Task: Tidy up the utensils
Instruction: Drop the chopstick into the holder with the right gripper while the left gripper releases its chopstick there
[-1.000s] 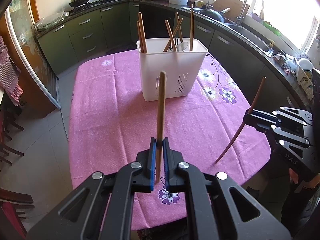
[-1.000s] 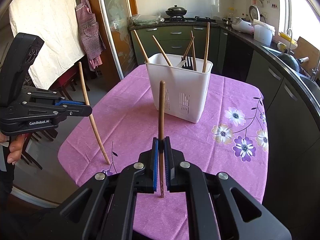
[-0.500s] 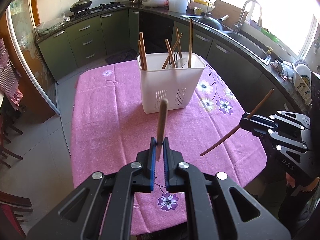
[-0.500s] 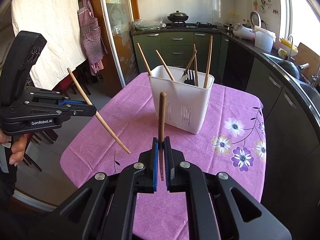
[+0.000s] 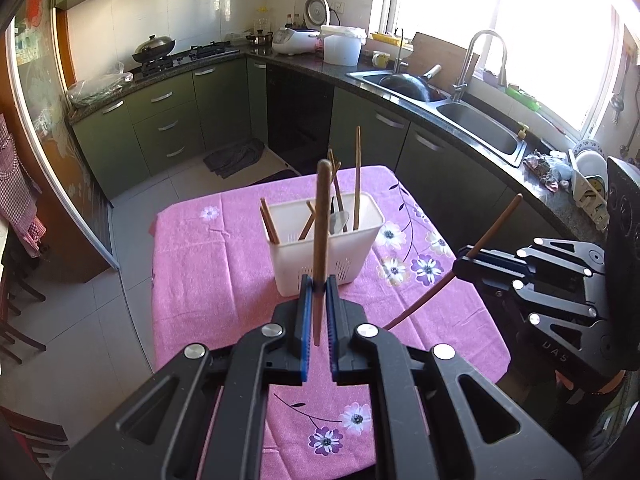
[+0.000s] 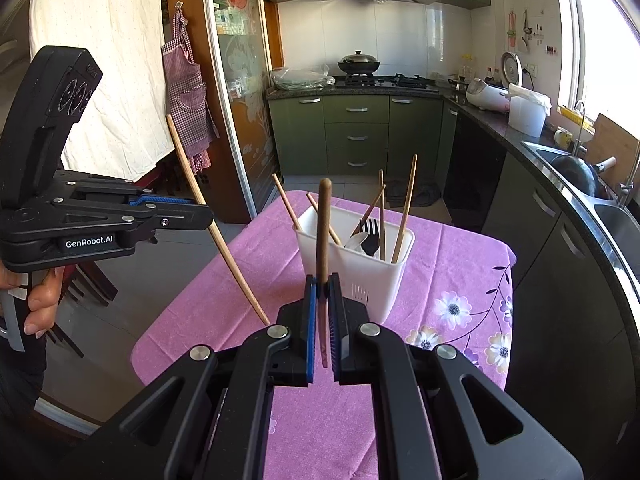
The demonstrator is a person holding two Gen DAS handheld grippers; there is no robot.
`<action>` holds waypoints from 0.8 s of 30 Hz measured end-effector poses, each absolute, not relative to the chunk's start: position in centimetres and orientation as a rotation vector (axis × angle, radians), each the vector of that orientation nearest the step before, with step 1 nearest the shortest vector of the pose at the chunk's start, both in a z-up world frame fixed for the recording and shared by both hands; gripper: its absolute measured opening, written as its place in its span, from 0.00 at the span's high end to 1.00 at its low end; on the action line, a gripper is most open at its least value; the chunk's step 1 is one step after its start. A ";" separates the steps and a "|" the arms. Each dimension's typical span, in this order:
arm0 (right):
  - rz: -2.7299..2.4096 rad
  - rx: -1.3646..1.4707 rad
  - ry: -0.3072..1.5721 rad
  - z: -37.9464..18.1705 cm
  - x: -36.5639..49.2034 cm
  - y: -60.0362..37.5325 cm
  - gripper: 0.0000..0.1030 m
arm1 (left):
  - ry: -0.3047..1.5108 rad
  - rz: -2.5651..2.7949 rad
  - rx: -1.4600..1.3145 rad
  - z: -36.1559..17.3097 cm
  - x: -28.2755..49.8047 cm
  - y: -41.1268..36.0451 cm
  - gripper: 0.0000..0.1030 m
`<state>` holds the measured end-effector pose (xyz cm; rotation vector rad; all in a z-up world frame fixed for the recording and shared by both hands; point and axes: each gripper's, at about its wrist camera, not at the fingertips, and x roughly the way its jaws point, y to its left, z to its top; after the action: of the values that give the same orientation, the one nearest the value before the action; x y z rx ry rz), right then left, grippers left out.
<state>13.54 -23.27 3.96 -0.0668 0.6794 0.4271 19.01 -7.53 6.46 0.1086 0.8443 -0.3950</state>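
Observation:
A white utensil holder stands on the pink flowered tablecloth; it also shows in the right wrist view. It holds several wooden chopsticks, a spoon and a black fork. My left gripper is shut on a brown chopstick, held upright above the table's near side. My right gripper is shut on a darker chopstick. Each gripper shows in the other's view, the right one holding its chopstick tilted, the left one holding its chopstick slanted.
Green kitchen cabinets and a dark counter run behind and to the right of the table, with a sink, wok and rice cooker. A chair stands by the table's left edge. A hand grips the left tool.
Both grippers have risen and drawn back from the holder, each carrying its chopstick. The table and holder now look smaller and lower. The right chopstick tilted more, then steepened again.

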 end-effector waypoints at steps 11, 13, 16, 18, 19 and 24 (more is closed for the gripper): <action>0.426 -0.084 0.611 9.3 16.4 -23.8 0.94 | 0.751 -0.376 0.096 12.0 22.8 -8.3 0.93; 0.428 -0.078 0.602 10.0 17.0 -23.9 0.94 | 0.739 -0.374 0.088 12.5 23.6 -8.3 0.93; 0.427 -0.068 0.588 10.9 17.9 -24.3 0.94 | 0.729 -0.364 0.079 12.9 25.1 -8.2 0.93; 0.427 -0.061 0.578 11.6 18.5 -24.6 0.94 | 0.731 -0.357 0.072 12.9 26.1 -8.1 0.93; 0.427 -0.057 0.572 11.9 18.8 -24.8 0.94 | 0.731 -0.354 0.070 12.9 26.5 -8.1 0.93; 0.422 -0.038 0.557 13.1 20.8 -25.5 0.94 | 0.734 -0.337 0.066 12.5 28.5 -8.2 0.93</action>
<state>20.78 -25.49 13.10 -0.0383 0.5569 0.4219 28.52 -8.22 12.52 0.0665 0.7337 -0.3368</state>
